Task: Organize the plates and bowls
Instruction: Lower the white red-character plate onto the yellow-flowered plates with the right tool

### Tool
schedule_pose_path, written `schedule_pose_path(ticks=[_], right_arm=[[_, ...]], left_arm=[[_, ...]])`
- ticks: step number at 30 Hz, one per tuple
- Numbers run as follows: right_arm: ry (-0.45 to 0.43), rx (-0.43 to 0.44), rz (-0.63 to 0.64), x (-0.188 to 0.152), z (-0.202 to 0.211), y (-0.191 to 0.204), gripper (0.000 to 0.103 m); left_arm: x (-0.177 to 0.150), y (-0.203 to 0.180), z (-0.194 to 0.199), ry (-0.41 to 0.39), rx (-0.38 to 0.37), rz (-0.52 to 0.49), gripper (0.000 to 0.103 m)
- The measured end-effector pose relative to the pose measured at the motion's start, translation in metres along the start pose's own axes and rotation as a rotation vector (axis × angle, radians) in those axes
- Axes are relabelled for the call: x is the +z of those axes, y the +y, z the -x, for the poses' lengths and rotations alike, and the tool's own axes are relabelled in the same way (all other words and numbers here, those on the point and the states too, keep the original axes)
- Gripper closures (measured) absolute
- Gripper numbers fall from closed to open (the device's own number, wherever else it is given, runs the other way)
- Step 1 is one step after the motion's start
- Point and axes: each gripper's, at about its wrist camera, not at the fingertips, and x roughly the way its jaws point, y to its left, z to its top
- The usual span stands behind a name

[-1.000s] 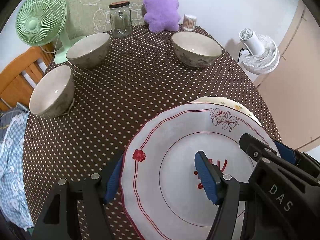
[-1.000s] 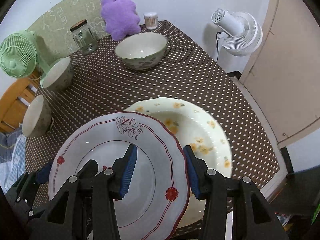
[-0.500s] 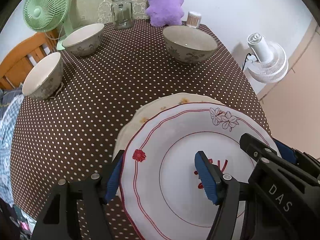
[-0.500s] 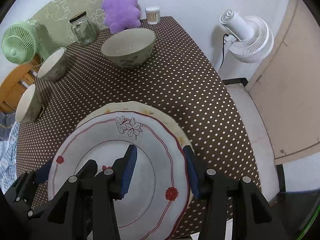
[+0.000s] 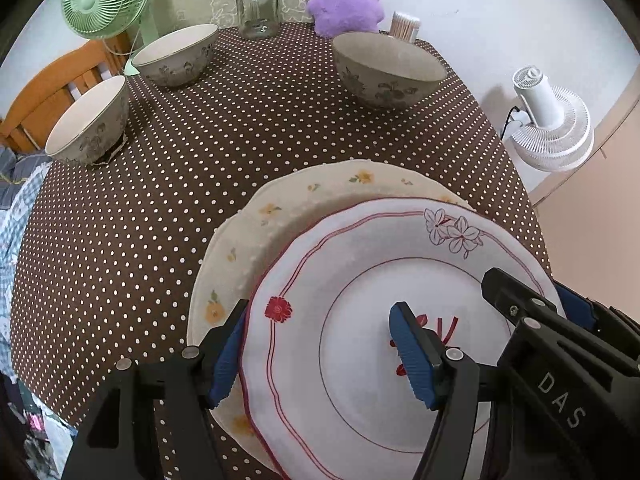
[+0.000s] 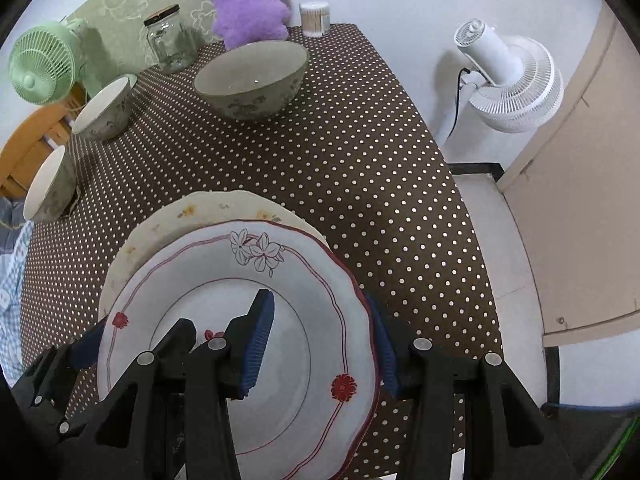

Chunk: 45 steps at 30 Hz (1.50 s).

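Red-trimmed white plate (image 5: 360, 320) at lower centre of both views, pinched at opposite rim edges: left gripper (image 5: 320, 350) jaws closed on its left rim, right gripper (image 6: 320, 332) jaws closed on its right rim. Directly beneath, cream plate with yellow flowers (image 5: 280, 216), now largely covered and showing only as a crescent at upper left of the held plate; a second ago mostly exposed to the right. Contact between the two plates cannot be confirmed. Judged: stacking nearly aligned, lowering and release outstanding. Further up the frame, dotted brown tablecloth (image 5: 240, 128), then three bowls still scattered: bowl at upper right (image 5: 390, 70), bowl at upper left (image 5: 176, 56), bowl at far left edge (image 5: 86, 120). Bowls untouched; nesting not yet begun.
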Motion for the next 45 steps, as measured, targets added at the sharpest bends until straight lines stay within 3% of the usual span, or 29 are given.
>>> schedule_pose_path(ticks=[17, 22, 45], right_arm=[[0.029, 0.068, 0.007, -0.005, -0.003, -0.011, 0.052], [0.024, 0.055, 0.001, -0.005, -0.003, -0.014, 0.073], [0.019, 0.058, 0.037, -0.002, -0.006, -0.013, 0.074]], left_arm=[[-0.005, -0.012, -0.003, -0.035, 0.021, -0.024, 0.024], [-0.004, -0.012, -0.003, -0.029, 0.022, -0.031, 0.023], [0.002, -0.020, -0.007, -0.005, 0.074, -0.042, 0.018]])
